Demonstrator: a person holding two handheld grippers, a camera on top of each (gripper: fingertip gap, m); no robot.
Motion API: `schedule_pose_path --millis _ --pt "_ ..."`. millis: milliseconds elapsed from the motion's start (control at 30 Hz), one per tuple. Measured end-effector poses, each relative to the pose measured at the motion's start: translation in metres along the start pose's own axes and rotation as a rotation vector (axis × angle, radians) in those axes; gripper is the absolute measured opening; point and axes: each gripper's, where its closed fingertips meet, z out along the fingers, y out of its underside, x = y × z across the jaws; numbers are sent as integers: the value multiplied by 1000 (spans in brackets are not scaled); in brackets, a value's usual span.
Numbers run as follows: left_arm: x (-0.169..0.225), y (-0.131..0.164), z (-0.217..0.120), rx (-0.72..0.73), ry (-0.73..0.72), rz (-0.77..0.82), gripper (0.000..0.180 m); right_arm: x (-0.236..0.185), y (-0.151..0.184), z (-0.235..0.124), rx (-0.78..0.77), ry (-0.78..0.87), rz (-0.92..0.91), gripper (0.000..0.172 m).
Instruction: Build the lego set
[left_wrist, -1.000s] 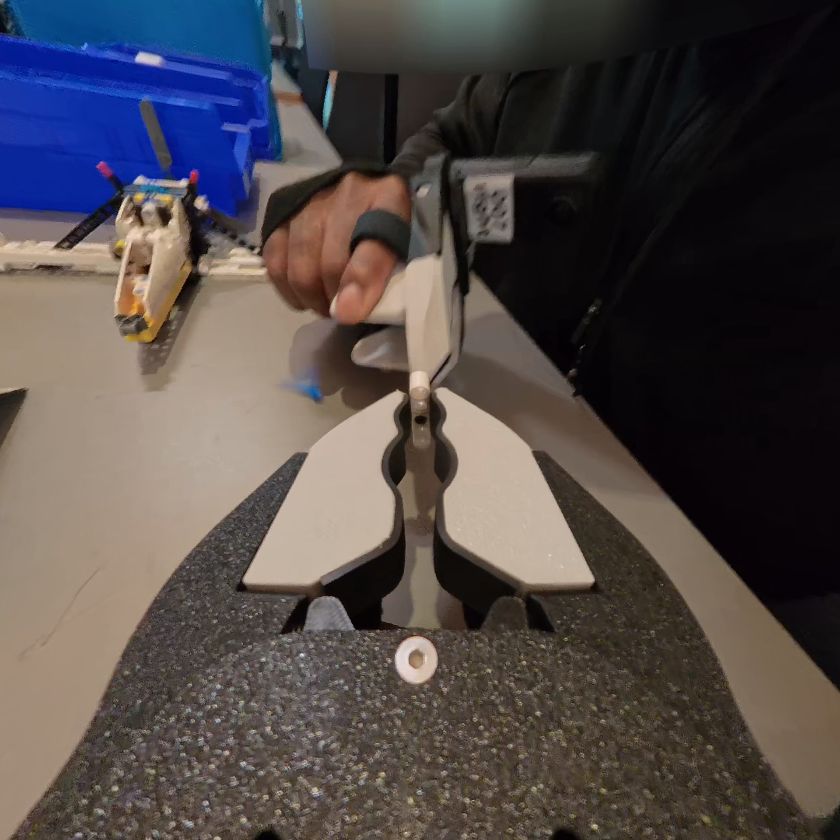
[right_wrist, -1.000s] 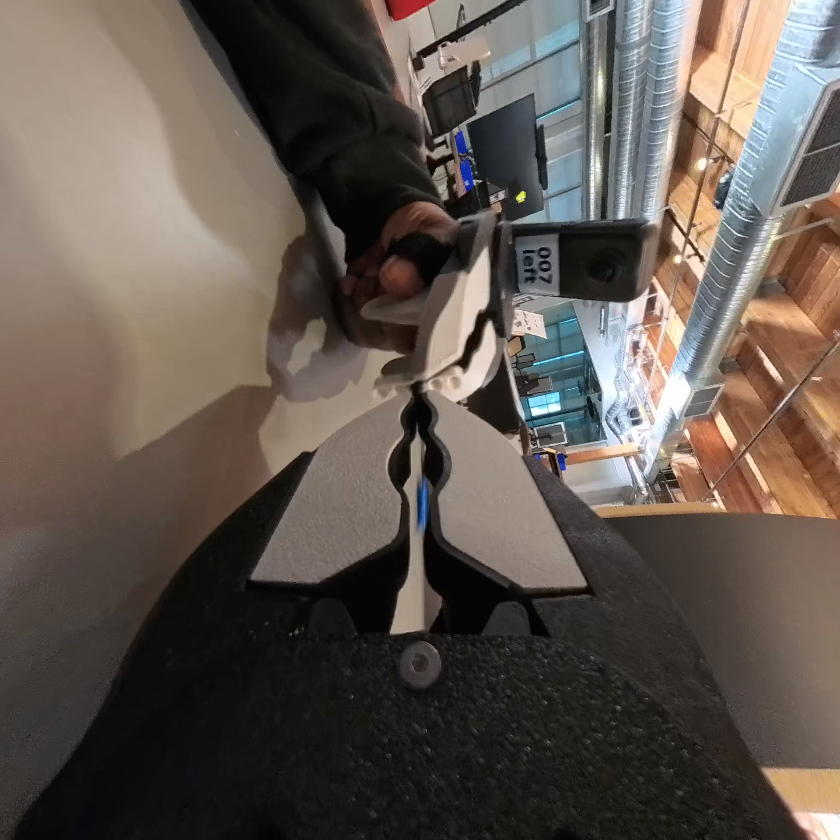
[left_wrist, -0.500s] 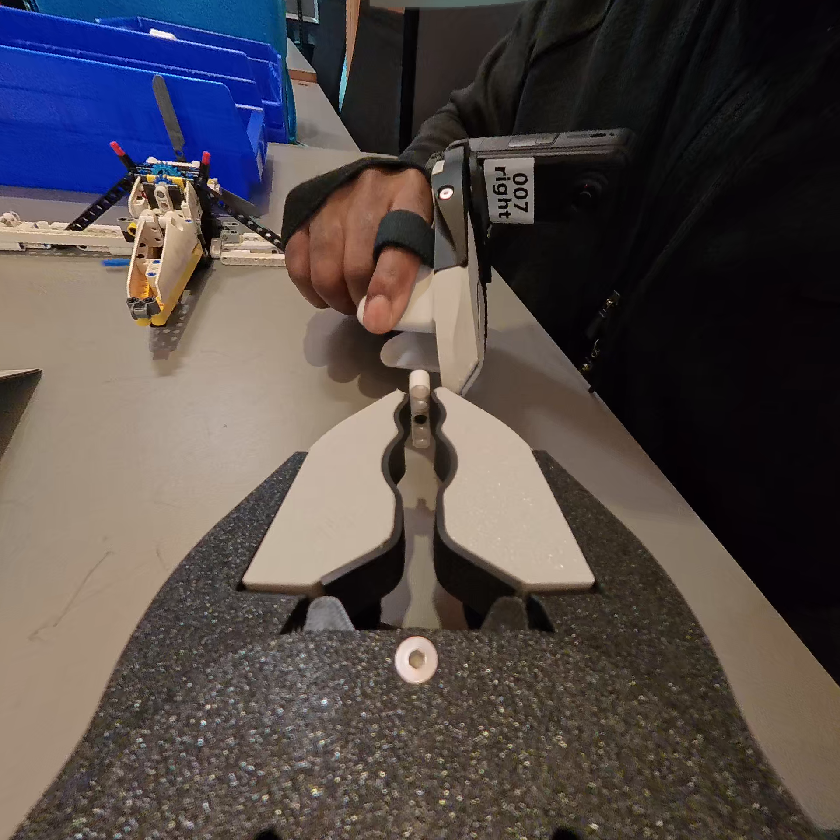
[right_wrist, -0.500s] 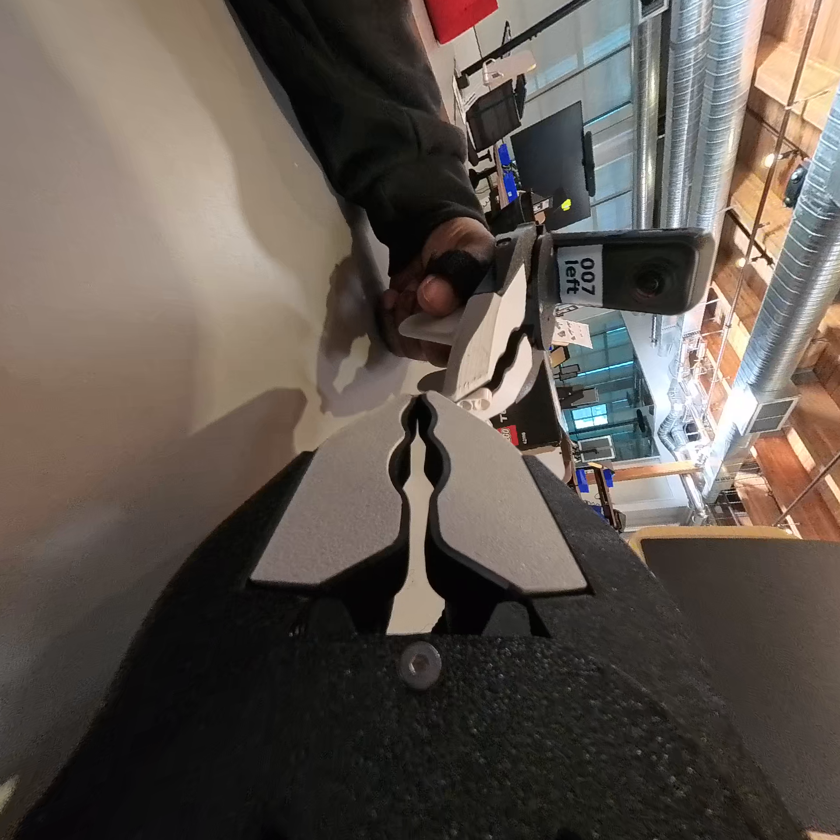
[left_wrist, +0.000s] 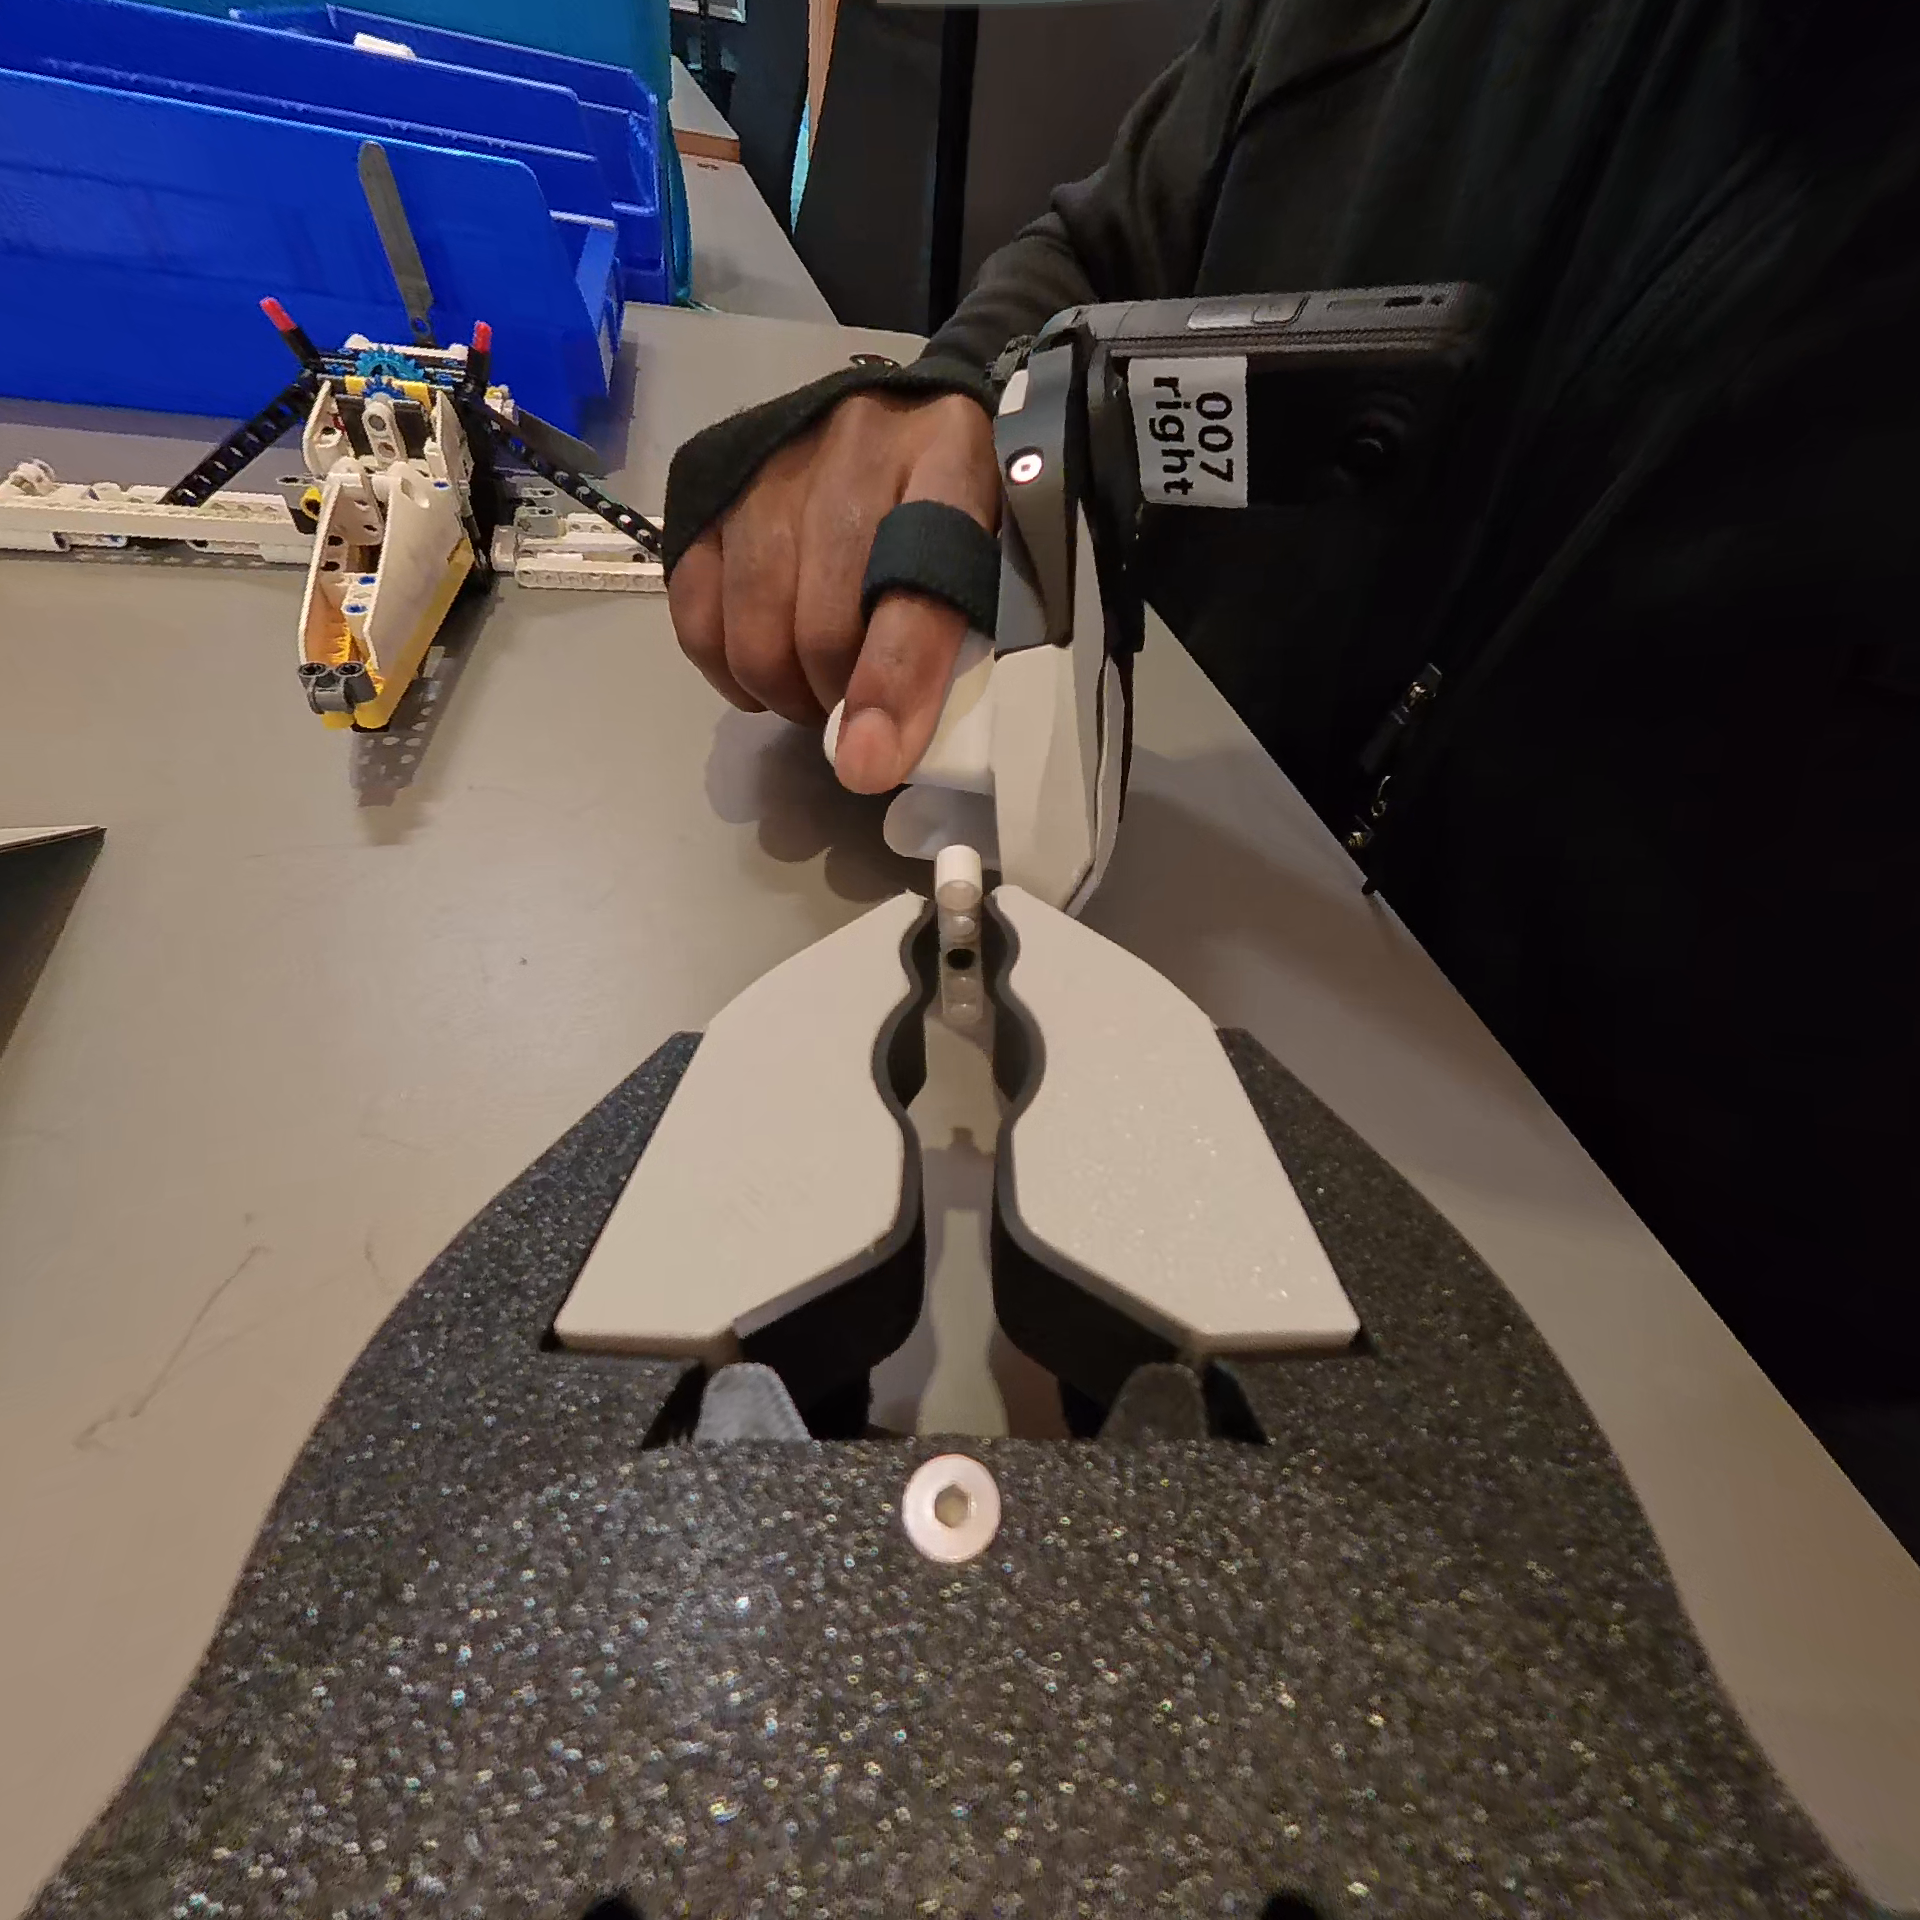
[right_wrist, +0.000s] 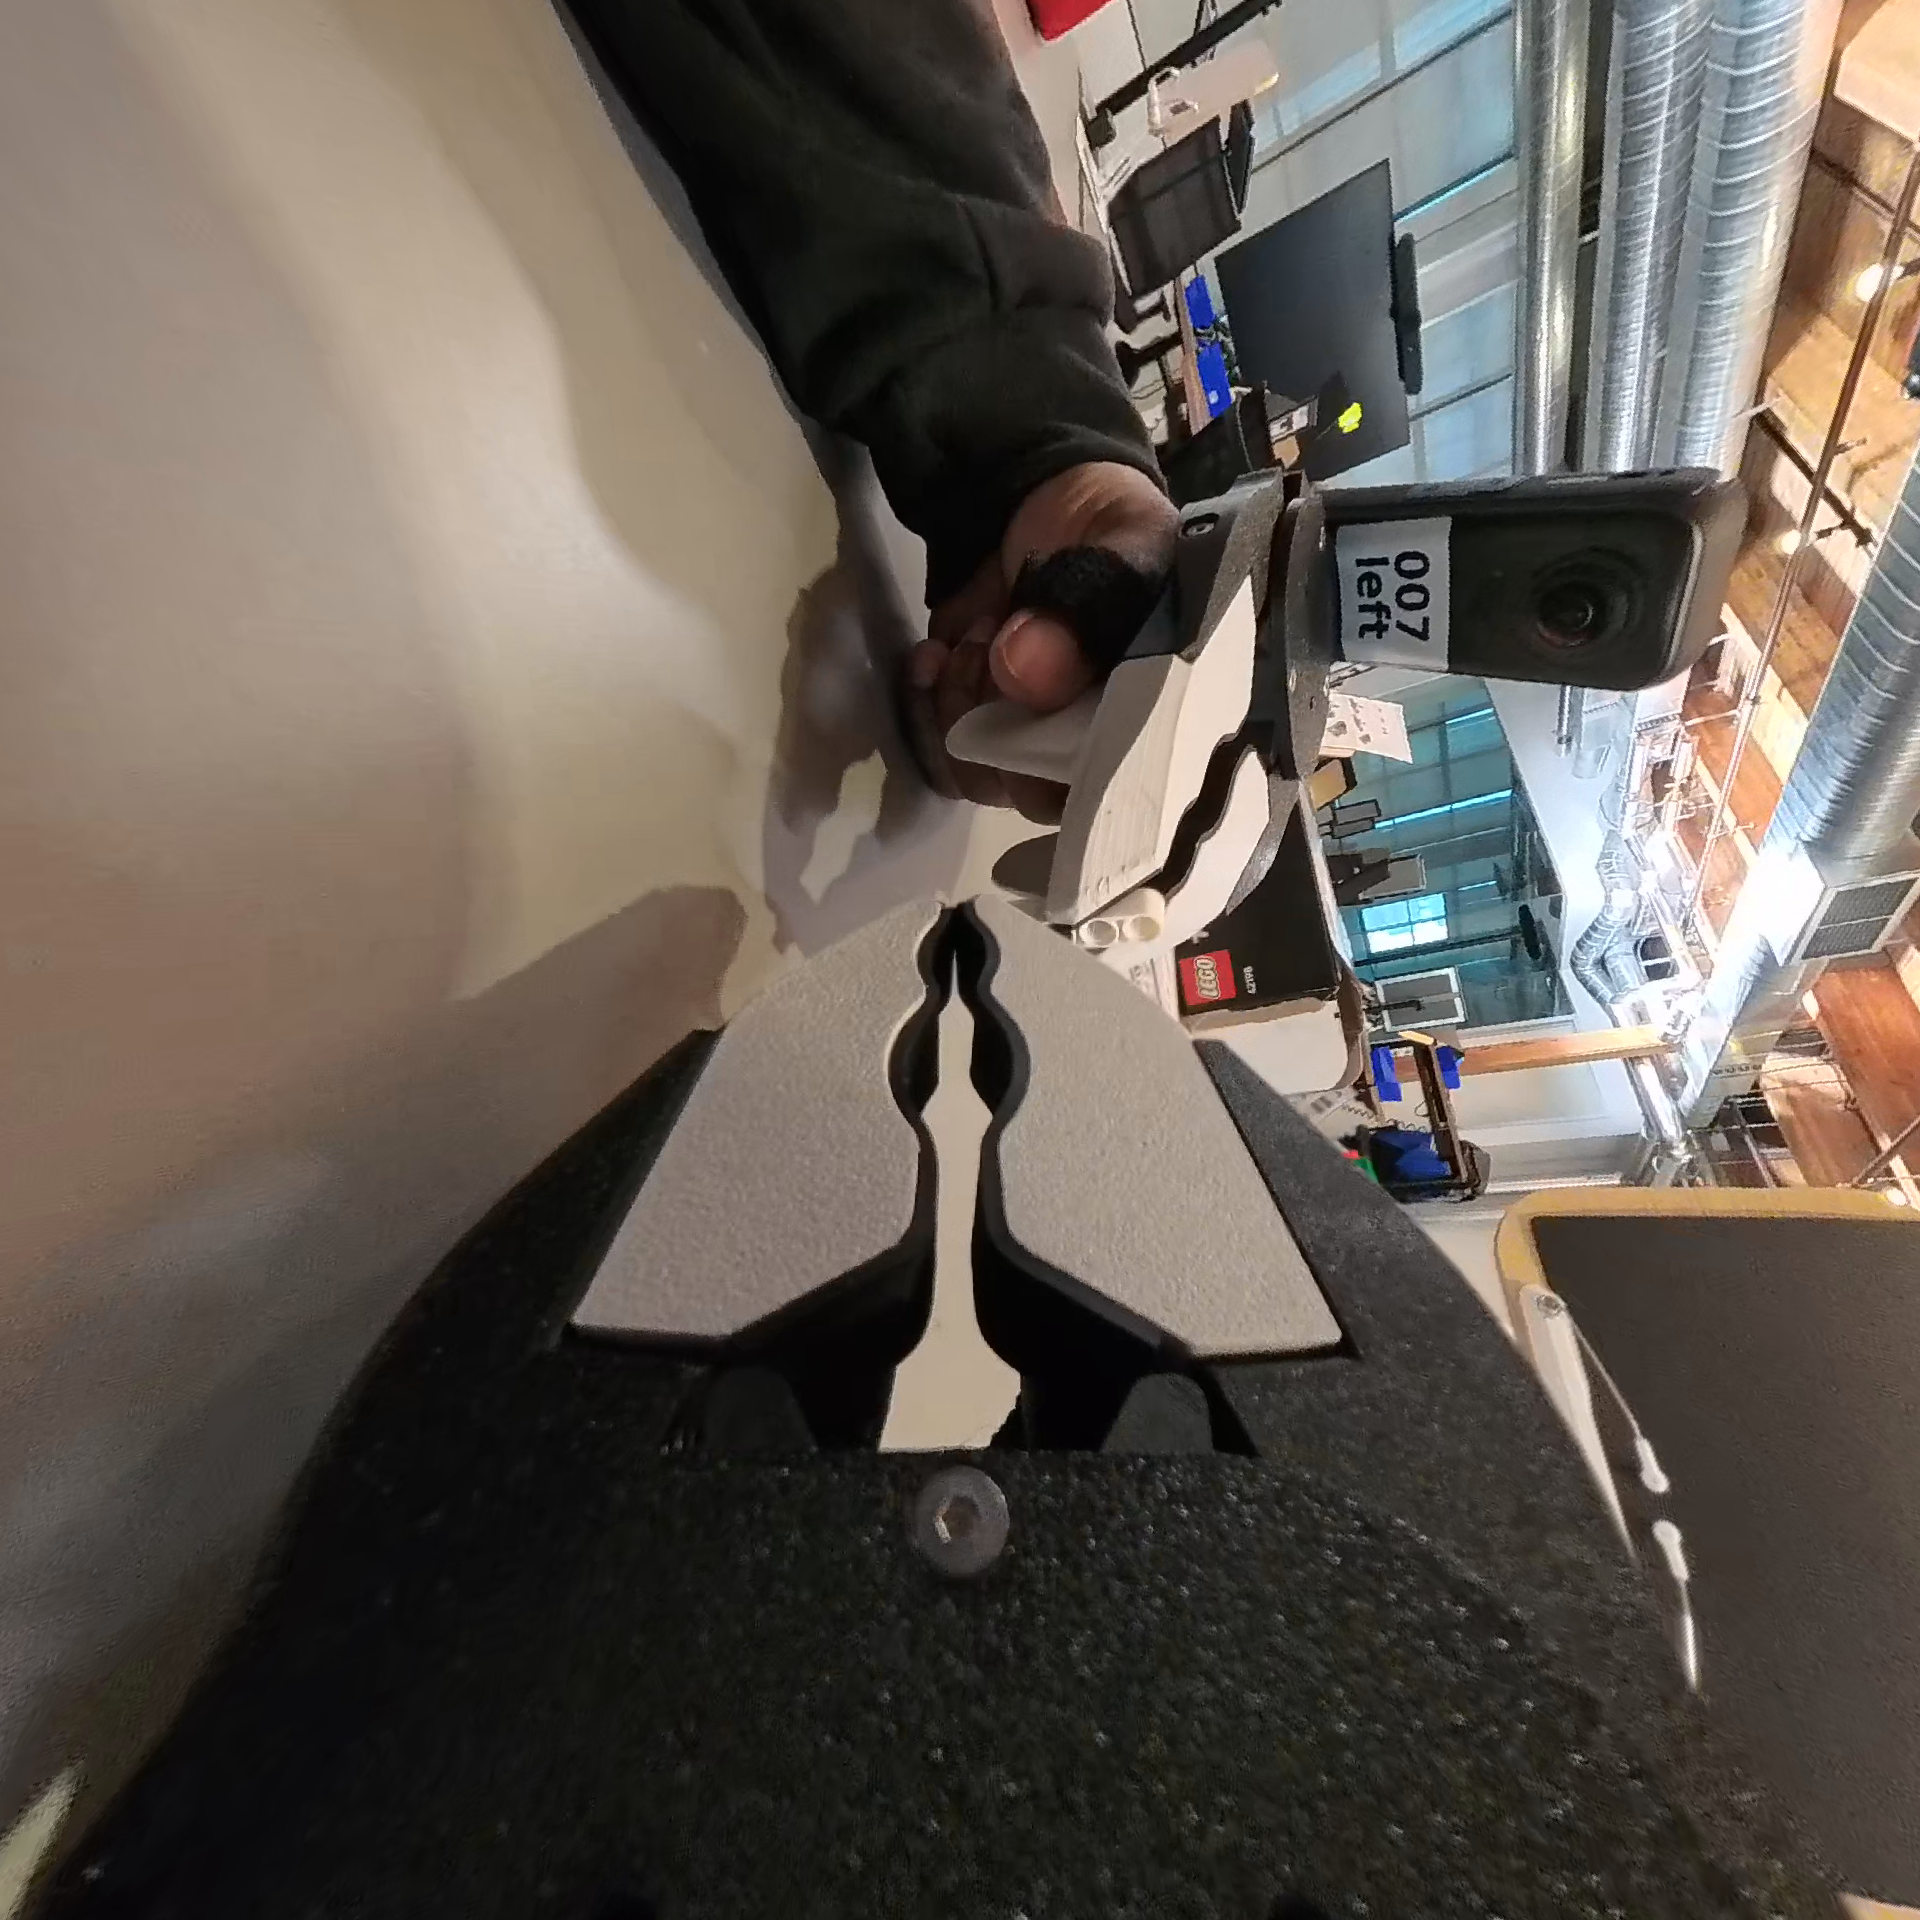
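Observation:
My left gripper (left_wrist: 958, 902) is shut on a small white beam with holes (left_wrist: 957, 940), which stands upright between the pads and sticks out above the tips. The right wrist view shows that gripper (right_wrist: 1138, 902) with the beam's end (right_wrist: 1127, 920) poking out of its tips. My right gripper (right_wrist: 958, 912) is shut, its tips touch, and only the table shows through the gap behind them. In the left wrist view the right gripper (left_wrist: 1075, 888) is edge-on just beyond and right of the beam, with a hand (left_wrist: 831, 582) on it.
A white and yellow toy model (left_wrist: 384, 520) lies on the grey table (left_wrist: 312, 1039) at the back left, before blue bins (left_wrist: 260, 229). The table's edge runs along the right, by a person in dark clothing (left_wrist: 1558, 623). A dark object (left_wrist: 31, 894) sits at the left edge. Left and right tips are no more than a few centimetres apart.
A small blue piece showed in the right gripper's gap and blurred on the table a second ago; it no longer shows. The right gripper has shifted slightly right. The left grasp is unchanged.

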Motion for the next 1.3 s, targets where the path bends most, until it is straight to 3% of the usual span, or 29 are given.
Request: schedule_pose_path --millis 133,233,367,500,633,667,733,900,1067,1167,1300 --pt "-1 -1 -1 8 -8 -5 7 4 15 2 -93 -4 41 0" --pt "-4 1 -2 -2 -25 -1 7 19 46 -2 -261 -18 117 8" --pt "-5 0 -3 5 -32 -5 7 69 126 -46 -585 -3 186 13" --pt "-6 1 -2 -4 -36 -3 7 97 213 -107 -802 -91 445 14" --pt "-5 2 -1 -13 -39 3 7 73 264 -138 -961 -314 501 14" --pt "-5 2 -1 -15 -39 4 7 66 268 -140 -983 -353 484 1" --pt "-5 2 -1 -15 -40 4 7 61 268 -144 -994 -392 439 3" --pt "-5 2 -1 -9 -33 -1 7 45 251 -147 -941 -504 465 30" --pt "-5 2 -1 -15 -30 0 7 49 244 -141 -808 -562 411 24" --pt "-5 2 -1 -13 -31 0 7 40 236 -132 -701 -676 385 20" --pt "-5 2 -1 -13 -34 0 7 23 237 -127 -691 -848 353 16"
